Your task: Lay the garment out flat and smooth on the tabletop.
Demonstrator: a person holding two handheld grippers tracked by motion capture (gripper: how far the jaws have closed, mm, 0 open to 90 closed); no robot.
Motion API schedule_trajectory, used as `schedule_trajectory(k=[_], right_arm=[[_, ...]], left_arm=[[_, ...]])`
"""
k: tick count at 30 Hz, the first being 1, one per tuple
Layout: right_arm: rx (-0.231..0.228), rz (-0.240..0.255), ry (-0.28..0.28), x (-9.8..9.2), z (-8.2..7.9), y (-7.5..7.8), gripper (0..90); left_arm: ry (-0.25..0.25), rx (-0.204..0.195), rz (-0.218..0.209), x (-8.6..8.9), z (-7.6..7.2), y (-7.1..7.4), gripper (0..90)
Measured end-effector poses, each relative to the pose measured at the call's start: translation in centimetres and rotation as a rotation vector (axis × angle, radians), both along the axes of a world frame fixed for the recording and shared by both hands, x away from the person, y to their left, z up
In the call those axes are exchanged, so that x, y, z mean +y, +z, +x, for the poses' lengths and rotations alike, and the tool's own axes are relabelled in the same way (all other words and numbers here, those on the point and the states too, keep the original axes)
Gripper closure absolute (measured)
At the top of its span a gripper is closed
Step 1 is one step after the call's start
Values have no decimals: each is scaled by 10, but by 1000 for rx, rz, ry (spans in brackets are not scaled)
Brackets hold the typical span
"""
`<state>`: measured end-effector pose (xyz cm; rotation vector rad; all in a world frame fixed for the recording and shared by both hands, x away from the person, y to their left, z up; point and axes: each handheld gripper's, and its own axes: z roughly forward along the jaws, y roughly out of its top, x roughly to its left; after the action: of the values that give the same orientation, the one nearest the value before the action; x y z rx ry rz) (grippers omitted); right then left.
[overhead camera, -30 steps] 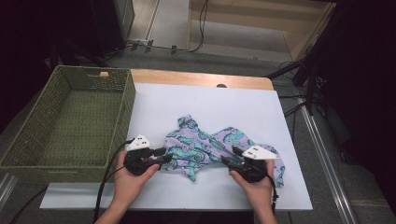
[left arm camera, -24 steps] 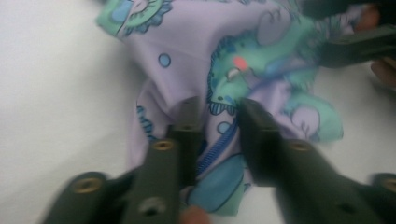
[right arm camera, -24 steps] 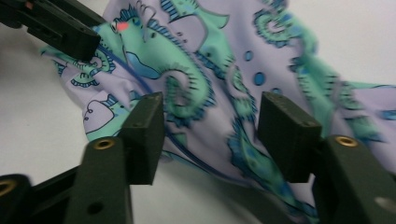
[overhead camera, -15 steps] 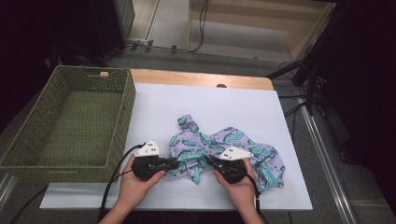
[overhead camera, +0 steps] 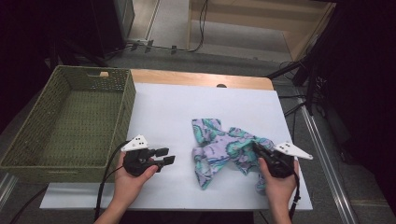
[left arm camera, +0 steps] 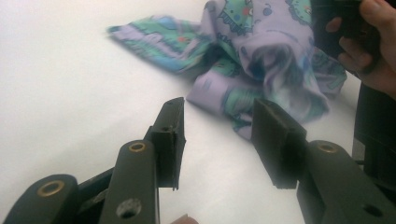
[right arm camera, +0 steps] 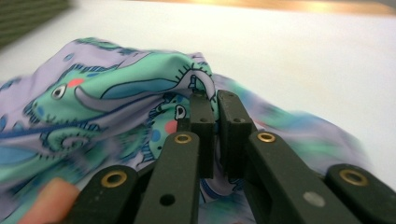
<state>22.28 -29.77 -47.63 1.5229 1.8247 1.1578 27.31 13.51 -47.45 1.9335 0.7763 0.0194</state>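
The cloth (overhead camera: 229,151) lies in a soft crumpled heap on the white bench (overhead camera: 187,112), a bit toward the 4 o'clock side of the middle. It has purple and green cartoon pictures on it. The right tool (overhead camera: 262,151) is at the cloth's 3 o'clock edge, and its jaws are pinched nearly together on a fold of the cloth (right arm camera: 140,93) — you can see the fabric bunched up right at the tips. The left tool (overhead camera: 163,156) rests at the cloth's 9 o'clock side, close but not touching, with bare bench between them. Its jaws are wide apart and hold nothing. They point toward 3 o'clock, straight at the near edge of the cloth (left arm camera: 261,65). So the free tool only has a short way to go — my guess is it should slide toward 3 o'clock to take the loose left edge. The green basket (overhead camera: 28,161) sits farther off at 9 o'clock, with nothing inside.
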Motion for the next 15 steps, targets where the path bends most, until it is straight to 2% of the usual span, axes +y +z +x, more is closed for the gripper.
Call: schedule_trajectory(k=[1,3,5,7,8,9,10,13,14,15], right_arm=[[26,9,-75,-14,-1,-4,777],[33,18,-87,-19,-2,-4,748],[13,24,-68,-21,-4,-2,675],[-20,-3,-17,-12,-8,8,595],[-20,-3,-17,-12,-8,8,595],[-52,-22,6,-1,-11,14,551],[-52,-22,6,-1,-11,14,551],[-113,-55,-3,15,-21,26,492],[-124,-46,9,19,-23,29,484],[-123,-36,53,28,-25,31,477]], left_arm=[[0,0,1,0,0,0,546],[0,6,4,-1,1,-1,547],[-2,7,5,-2,1,-2,547],[-8,8,7,-4,0,-3,547],[-11,8,8,-5,0,-3,547],[-15,10,10,-6,-1,-3,547],[-22,7,15,-8,-2,-4,547],[-33,10,24,-12,-4,-6,547],[-39,12,26,-14,-4,-7,547],[-42,14,30,-16,-4,-9,547]])
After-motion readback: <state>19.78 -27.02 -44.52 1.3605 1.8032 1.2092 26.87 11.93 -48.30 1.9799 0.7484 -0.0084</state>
